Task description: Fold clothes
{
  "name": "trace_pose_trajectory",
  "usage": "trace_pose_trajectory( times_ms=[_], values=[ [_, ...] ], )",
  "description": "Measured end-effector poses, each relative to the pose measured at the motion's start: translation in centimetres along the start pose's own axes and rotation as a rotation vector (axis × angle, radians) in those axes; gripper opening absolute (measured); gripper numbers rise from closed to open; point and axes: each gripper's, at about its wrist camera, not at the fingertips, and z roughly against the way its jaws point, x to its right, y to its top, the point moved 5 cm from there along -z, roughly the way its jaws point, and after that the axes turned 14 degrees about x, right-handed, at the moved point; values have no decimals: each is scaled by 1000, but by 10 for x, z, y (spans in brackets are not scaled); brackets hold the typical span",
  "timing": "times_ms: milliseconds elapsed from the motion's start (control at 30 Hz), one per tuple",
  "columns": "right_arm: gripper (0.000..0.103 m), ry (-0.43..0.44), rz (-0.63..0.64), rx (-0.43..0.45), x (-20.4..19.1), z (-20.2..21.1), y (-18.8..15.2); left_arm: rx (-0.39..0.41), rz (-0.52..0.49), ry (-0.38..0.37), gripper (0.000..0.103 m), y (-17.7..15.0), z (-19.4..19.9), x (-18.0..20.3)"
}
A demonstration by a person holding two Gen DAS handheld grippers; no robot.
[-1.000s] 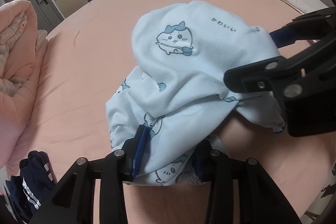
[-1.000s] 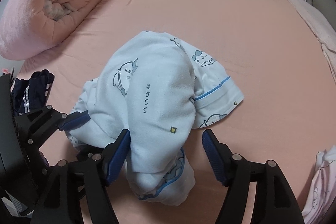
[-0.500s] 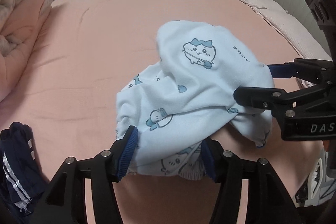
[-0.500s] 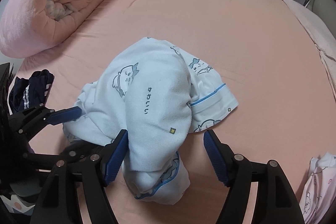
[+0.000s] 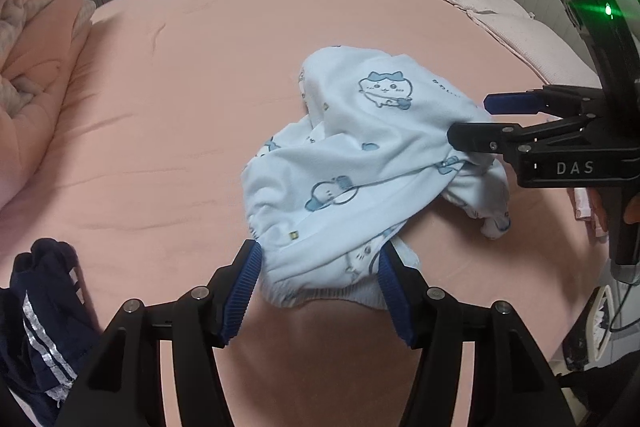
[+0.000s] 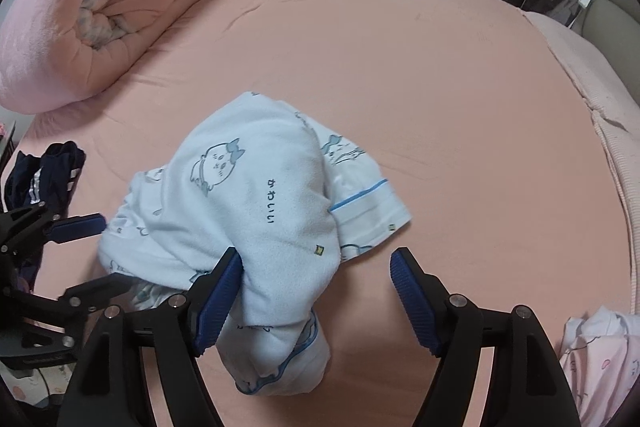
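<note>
A light blue garment point(image 5: 360, 155) printed with cartoon animals lies bunched on the pink bed sheet point(image 5: 180, 107). My left gripper point(image 5: 320, 287) straddles its near elastic hem. The jaws stand apart and the cloth sits loosely between the blue pads. In the right wrist view the same garment point(image 6: 260, 211) drapes over the left pad of my right gripper point(image 6: 316, 291). That gripper is open and its right pad is clear of the cloth. Each gripper shows in the other's view: the right gripper point(image 5: 468, 121) at the garment's right end, the left gripper point(image 6: 116, 251) at its left edge.
A rolled pink quilt point(image 6: 92, 19) lies along the bed's far left. A navy garment with white stripes point(image 5: 36, 311) sits near the left edge. A pink-and-white garment point(image 6: 600, 359) lies at the near right edge. A pale pink pillow strip point(image 5: 500, 23) borders the right side.
My left gripper's jaws have widened off the hem and it has drawn back and rolled, so the garment looks smaller. The right gripper has opened slightly and risen a little.
</note>
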Motion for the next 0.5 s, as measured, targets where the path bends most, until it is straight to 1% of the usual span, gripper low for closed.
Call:
trace_pose_trajectory(
  times_ms=[67, 200, 267, 367, 500],
  values=[
    [75, -10, 3, 3, 4, -1, 0, 0, 1, -3, 56, 7, 2, 0],
    [75, -53, 28, 18, 14, -4, 1, 2, -26, -4, 57, -11, 27, 1],
    [75, -91, 39, 23, 21, -6, 3, -7, -26, 5, 57, -14, 30, 0],
    [75, -140, 47, 31, 33, -8, 4, -26, -12, -14, 58, -20, 31, -2],
    [75, -163, 46, 31, 47, -11, 3, -21, -63, -10, 58, -24, 33, 0]
  ],
)
